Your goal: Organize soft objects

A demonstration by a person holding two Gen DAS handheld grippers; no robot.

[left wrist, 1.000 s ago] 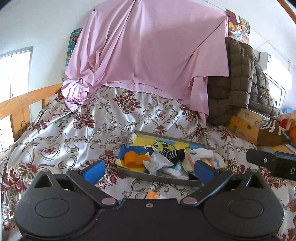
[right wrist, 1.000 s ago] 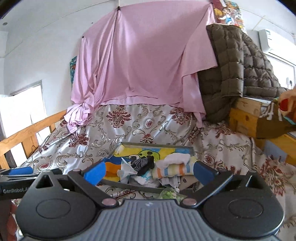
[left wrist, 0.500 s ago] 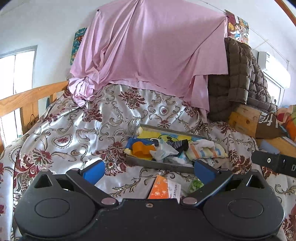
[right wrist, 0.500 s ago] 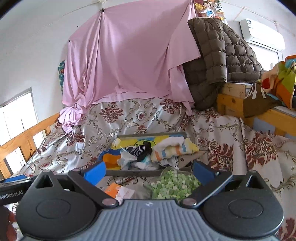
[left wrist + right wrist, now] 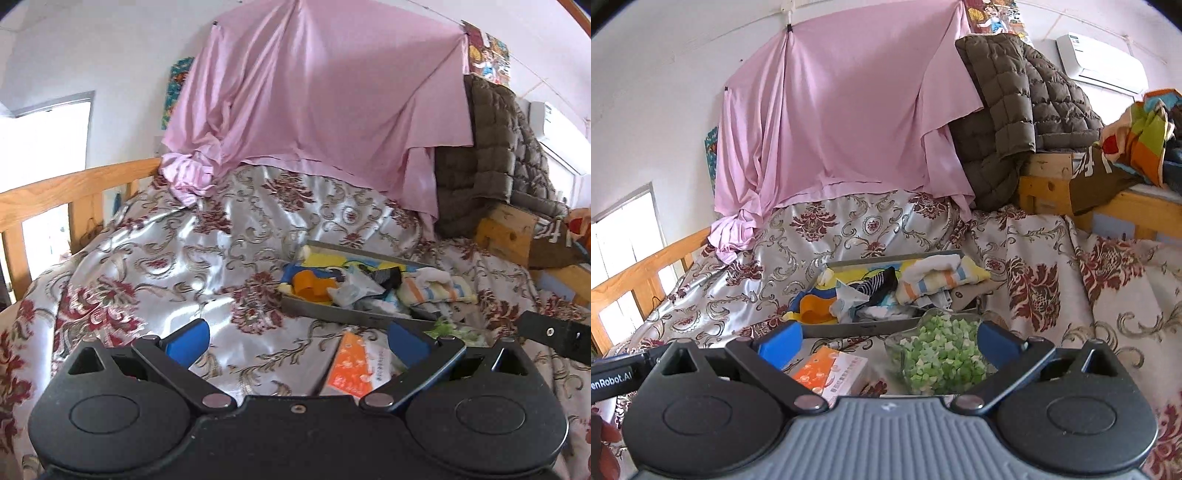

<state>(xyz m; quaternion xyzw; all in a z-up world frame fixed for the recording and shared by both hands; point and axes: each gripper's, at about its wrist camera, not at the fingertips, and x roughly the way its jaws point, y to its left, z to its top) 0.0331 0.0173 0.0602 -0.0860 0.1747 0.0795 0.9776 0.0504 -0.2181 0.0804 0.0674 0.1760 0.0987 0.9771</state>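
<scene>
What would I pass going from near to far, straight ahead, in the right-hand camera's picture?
Orange packet and bag of green bits side by side → grey tray of small clothes → flowered bedspread → pink sheet hung on the wall.

Pink sheet (image 5: pixel 842 122) — maroon-flowered silver bedspread (image 5: pixel 1071 288) — striped towel (image 5: pixel 938 280).

Both wrist cams low over bed, facing wall, sharing tray (image 5: pixel 343 312) (image 5: pixel 871 326)

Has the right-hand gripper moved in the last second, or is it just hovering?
Yes. The right gripper has pulled back from the tray: the orange packet and the bag of green bits, barely visible before, now lie between them.
</scene>
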